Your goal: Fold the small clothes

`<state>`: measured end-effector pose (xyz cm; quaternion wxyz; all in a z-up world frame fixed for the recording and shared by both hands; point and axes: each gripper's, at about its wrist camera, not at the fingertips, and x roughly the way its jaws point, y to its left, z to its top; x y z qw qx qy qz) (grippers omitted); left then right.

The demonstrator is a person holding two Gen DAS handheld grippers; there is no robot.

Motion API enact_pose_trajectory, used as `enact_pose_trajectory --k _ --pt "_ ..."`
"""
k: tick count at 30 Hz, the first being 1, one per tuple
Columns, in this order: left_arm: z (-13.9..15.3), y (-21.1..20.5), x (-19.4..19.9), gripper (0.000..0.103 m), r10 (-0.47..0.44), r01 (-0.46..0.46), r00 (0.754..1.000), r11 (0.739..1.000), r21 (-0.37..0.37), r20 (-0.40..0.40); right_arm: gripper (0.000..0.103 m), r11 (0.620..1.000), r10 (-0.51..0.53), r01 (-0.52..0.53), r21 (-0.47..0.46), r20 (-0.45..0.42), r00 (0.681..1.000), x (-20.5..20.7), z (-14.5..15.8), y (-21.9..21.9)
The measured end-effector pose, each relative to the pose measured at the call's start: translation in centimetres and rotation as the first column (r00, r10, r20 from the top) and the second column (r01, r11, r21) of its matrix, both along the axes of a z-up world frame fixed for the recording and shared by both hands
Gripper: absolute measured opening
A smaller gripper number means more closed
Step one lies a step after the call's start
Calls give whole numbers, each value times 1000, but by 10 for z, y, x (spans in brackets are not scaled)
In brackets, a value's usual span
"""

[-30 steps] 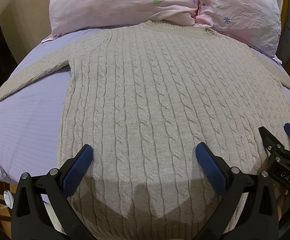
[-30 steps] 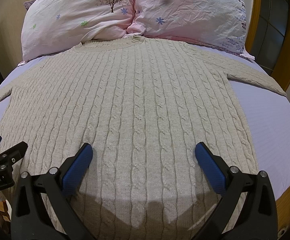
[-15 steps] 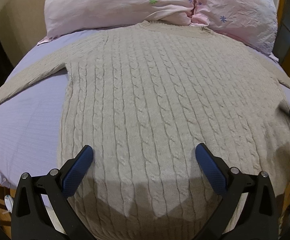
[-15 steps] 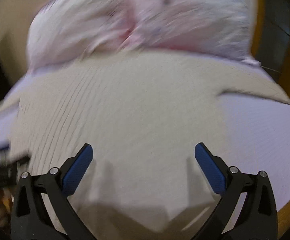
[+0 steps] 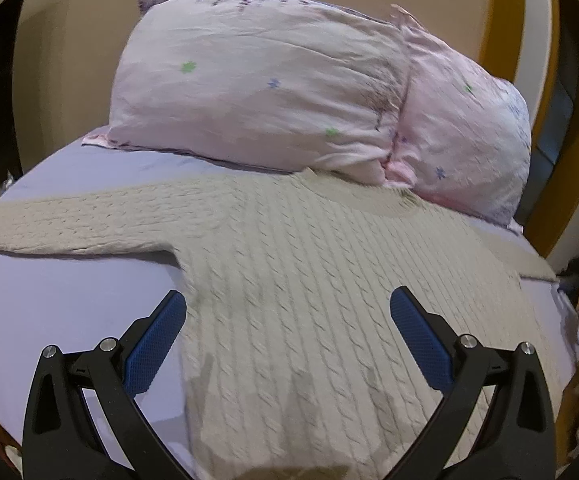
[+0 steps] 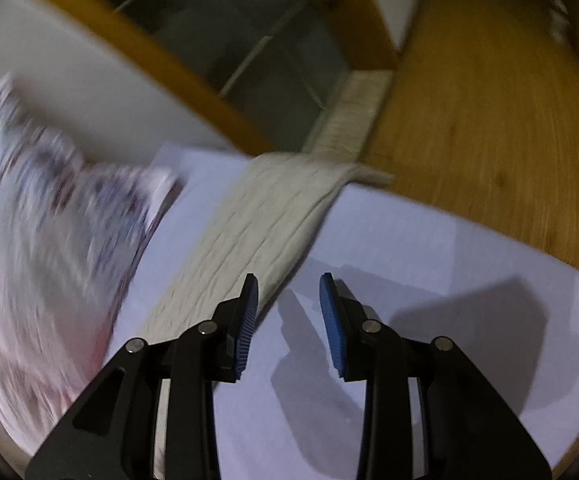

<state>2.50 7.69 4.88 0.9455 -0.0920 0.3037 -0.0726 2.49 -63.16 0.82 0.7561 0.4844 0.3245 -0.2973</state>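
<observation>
Sweater point(image 5: 309, 280) flat on bed point(image 5: 49, 300), unfolded; L gripper point(image 5: 285, 336) jaws wide over body, R gripper point(image 6: 285, 312) jaws narrow, empty, beside right sleeve point(image 6: 257, 216) (blurred, prob. approaching) — next: pinch sleeve, fold inward.

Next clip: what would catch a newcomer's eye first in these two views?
First, the beige cable-knit sweater spread flat across the lavender bedsheet, its collar toward two pink flower-print pillows at the head of the bed. The left claw hangs wide open over the sweater's body. In the blurred right wrist view, the right claw, partly open, sits beside the sweater sleeve that trails over the bed's edge.
</observation>
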Motion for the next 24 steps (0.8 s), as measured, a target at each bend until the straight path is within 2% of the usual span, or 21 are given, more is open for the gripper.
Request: enact_pose_trajectory --k 4,6,7,8,11,12,14,15,17,18,19,21,23,24 --pt "-2 25 8 102 17 -18 1000 993 -118 -10 30 999 -40 39 26 31 999 6 -2 -19" --pt "-6 35 12 102 37 -40 999 989 -142 -26 29 998 -53 52 29 55 997 5 -5 -31" --pt "-7 41 13 102 54 -58 998 987 -152 -29 22 998 -56 55 31 60 997 11 -6 -37" --pt "-9 45 14 102 64 -68 997 985 -157 -31 8 998 -58 57 28 57 997 12 -7 -41" --pt "-13 66 12 102 105 -107 994 971 -215 -23 7 999 -48 48 6 28 998 20 -5 -40" --pt "-14 77 11 102 126 -127 992 960 -248 -22 7 999 -33 34 -35 33 999 24 4 -31" --pt "-16 95 9 102 163 -164 986 943 -288 -28 6 973 106 -82 -218 98 990 41 49 15" --pt "-17 106 9 102 199 -202 979 934 -296 -39 6 961 147 -115 -250 115 982 45 59 29" --pt "-18 121 9 102 250 -252 967 920 -301 -48 6 908 321 -245 -341 189 928 60 97 88" --pt "-18 130 9 102 272 -273 961 910 -311 -47 6 875 402 -304 -377 215 890 67 113 119" --pt "-17 140 9 102 301 -300 952 899 -320 -50 6 831 495 -374 -412 239 835 76 129 157" --pt "-15 152 7 102 342 -338 938 879 -337 -50 6 729 659 -506 -461 269 703 90 148 234" --pt "-13 162 6 102 380 -373 923 858 -353 -51 10 609 788 -635 -475 276 550 104 149 312" --pt "-13 165 6 102 390 -382 919 853 -355 -53 12 529 848 -715 -457 263 460 113 140 354"
